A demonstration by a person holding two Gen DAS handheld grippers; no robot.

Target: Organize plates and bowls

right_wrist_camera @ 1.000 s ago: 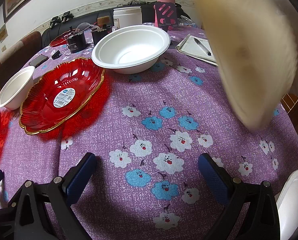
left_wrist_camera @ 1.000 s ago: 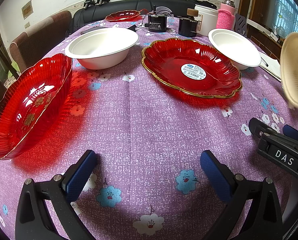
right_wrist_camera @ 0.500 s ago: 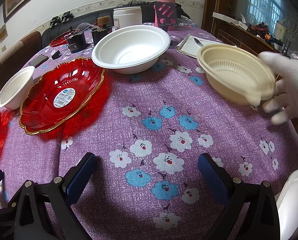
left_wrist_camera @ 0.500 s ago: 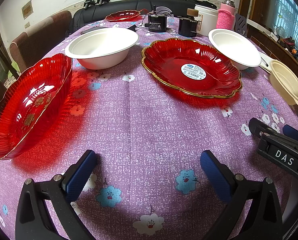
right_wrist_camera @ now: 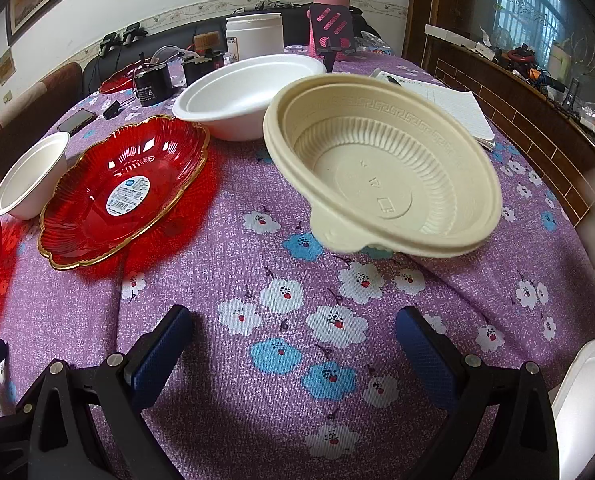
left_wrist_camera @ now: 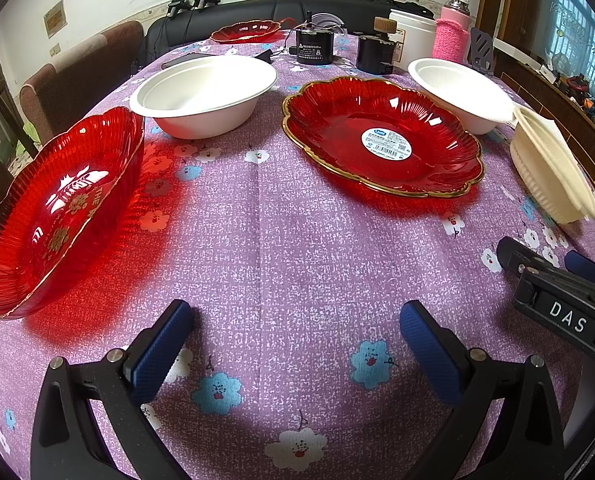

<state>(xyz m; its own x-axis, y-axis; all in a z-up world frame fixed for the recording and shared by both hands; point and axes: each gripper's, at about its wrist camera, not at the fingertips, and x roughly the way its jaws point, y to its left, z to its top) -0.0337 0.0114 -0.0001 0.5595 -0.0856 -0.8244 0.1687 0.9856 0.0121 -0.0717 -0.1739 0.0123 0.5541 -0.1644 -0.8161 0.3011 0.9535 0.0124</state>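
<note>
Both grippers, left (left_wrist_camera: 295,344) and right (right_wrist_camera: 293,344), spread wide and empty, low over the tablecloth (left_wrist_camera: 297,248). Cream bowl (right_wrist_camera: 381,176) sits tilted near right gripper, likely just set down; red plates (left_wrist_camera: 381,140) and white bowls (left_wrist_camera: 205,94) unsorted.

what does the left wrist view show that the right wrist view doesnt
Only the left wrist view shows the whole ribbed red bowl with gold lettering and the right gripper's DAS-labelled body. Only the right wrist view shows the cream bowl's ribbed inside, the notepad and a phone. Both show the gold-rimmed red plate, two white bowls and the floral purple tablecloth.
</note>
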